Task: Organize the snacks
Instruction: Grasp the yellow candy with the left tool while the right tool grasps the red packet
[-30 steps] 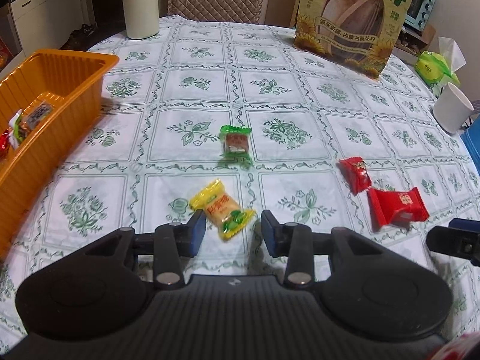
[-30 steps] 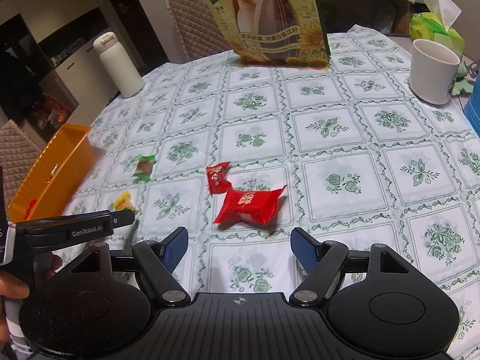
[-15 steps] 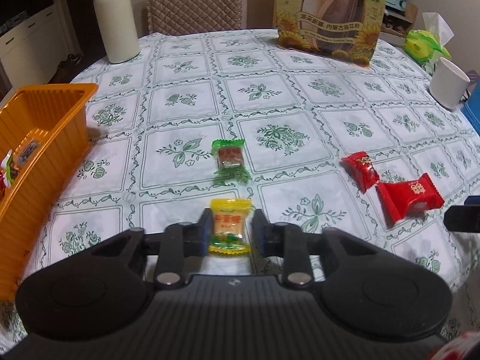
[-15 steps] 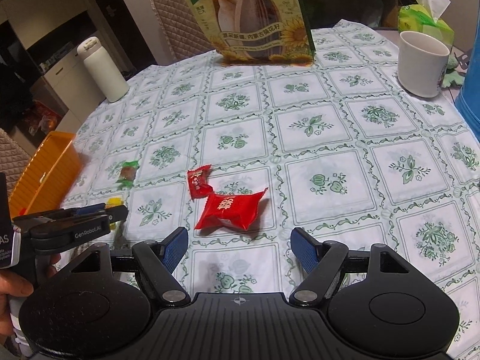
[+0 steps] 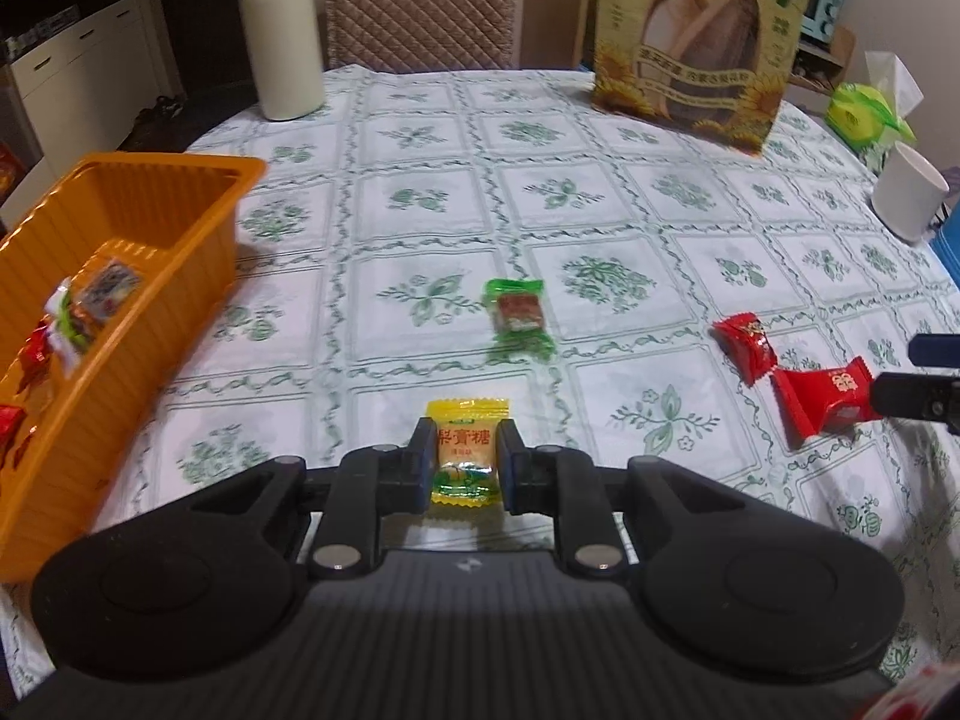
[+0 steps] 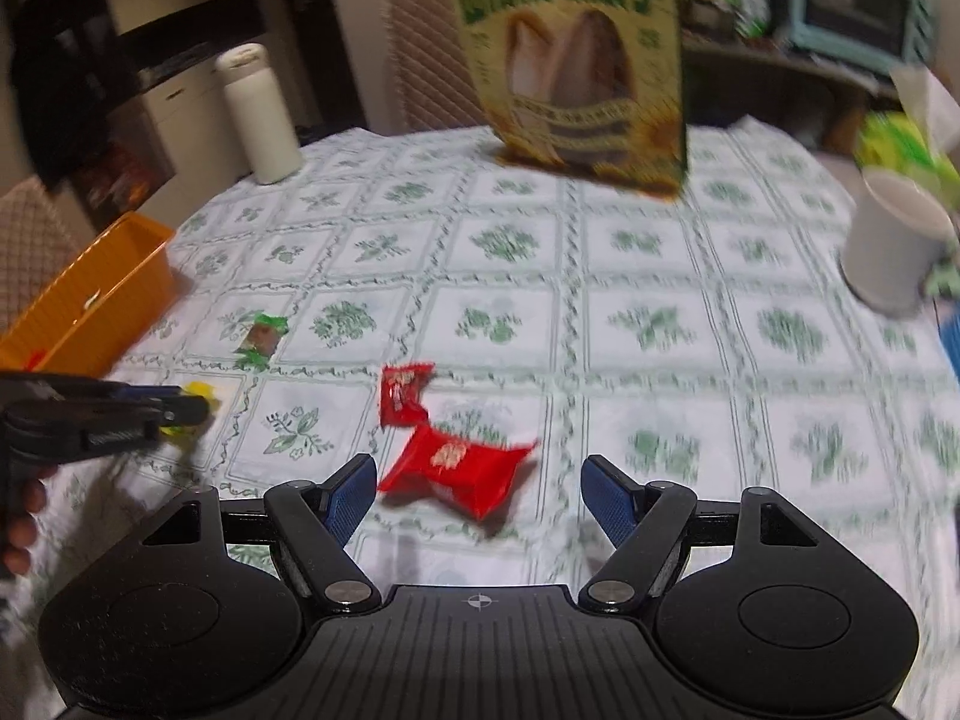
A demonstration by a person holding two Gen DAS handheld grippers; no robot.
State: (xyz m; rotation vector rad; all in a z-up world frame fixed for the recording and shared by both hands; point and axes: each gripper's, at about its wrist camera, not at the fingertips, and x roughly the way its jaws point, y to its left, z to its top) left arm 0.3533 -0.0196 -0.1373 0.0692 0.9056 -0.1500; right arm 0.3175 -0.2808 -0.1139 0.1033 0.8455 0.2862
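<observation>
The left gripper (image 5: 465,461) is closed on a yellow-wrapped candy with a green printed end (image 5: 466,453), its two dark fingers pressed against the wrapper's sides, held level and pointing toward the far side of the table. Seen from the right wrist camera, it reaches in from the left, with part of the person's hand (image 6: 23,519) showing at the edge.

The right gripper (image 6: 480,489) is open, its blue-padded fingers (image 6: 348,495) spread wide, aimed at a large red foil snack packet (image 6: 459,468) lying on the white tablecloth with green floral squares (image 5: 420,192) just beyond them. A smaller red wrapped candy (image 6: 403,393) lies just beyond that packet, touching or nearly so. A green-wrapped brown sweet (image 5: 517,318) lies farther out, toward the centre.

An orange ribbed plastic tray (image 5: 150,240) stands at the left and holds several wrapped snacks (image 5: 90,306). At the far side stand a white cylindrical bottle (image 5: 279,30) and a big sunflower-seed bag (image 5: 705,36); a white cup (image 5: 909,198) sits at the right. The right wrist view is blurred.
</observation>
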